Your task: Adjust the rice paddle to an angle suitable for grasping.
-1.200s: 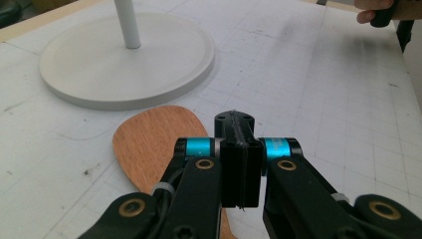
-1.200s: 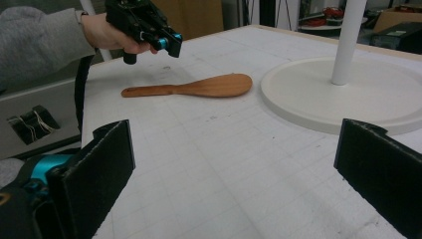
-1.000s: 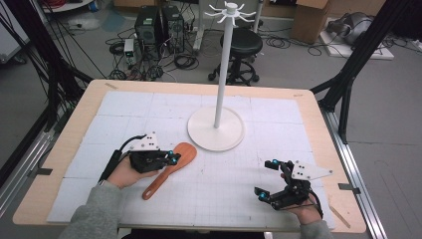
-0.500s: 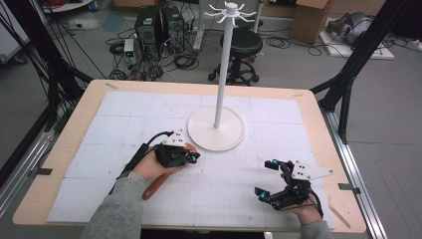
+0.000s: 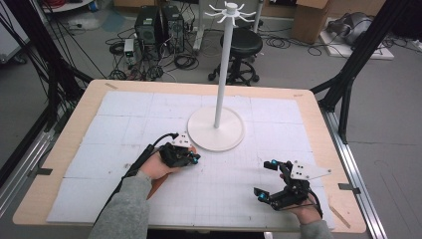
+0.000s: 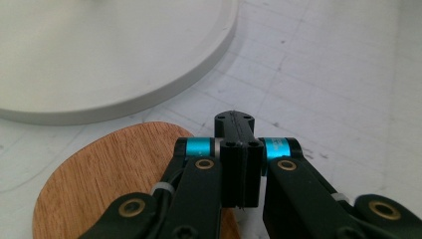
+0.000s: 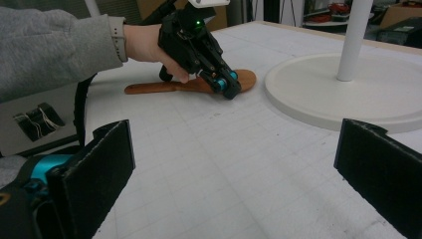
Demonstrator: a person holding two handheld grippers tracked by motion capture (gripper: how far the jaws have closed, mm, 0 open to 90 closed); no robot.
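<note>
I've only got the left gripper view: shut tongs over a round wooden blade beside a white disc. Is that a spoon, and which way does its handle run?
Observer: Yes, it's a wooden spoon lying flat on the table. Its handle runs back under the left hand, away from the disc.
Operator: What is the disc?
Observer: It's the base of a stand. A white pole rises from it to a ring of hooks at the top.
Operator: And the other tongs?
Observer: The right tongs are open and empty. They are low over the table's near right part, well apart from the spoon.
</note>
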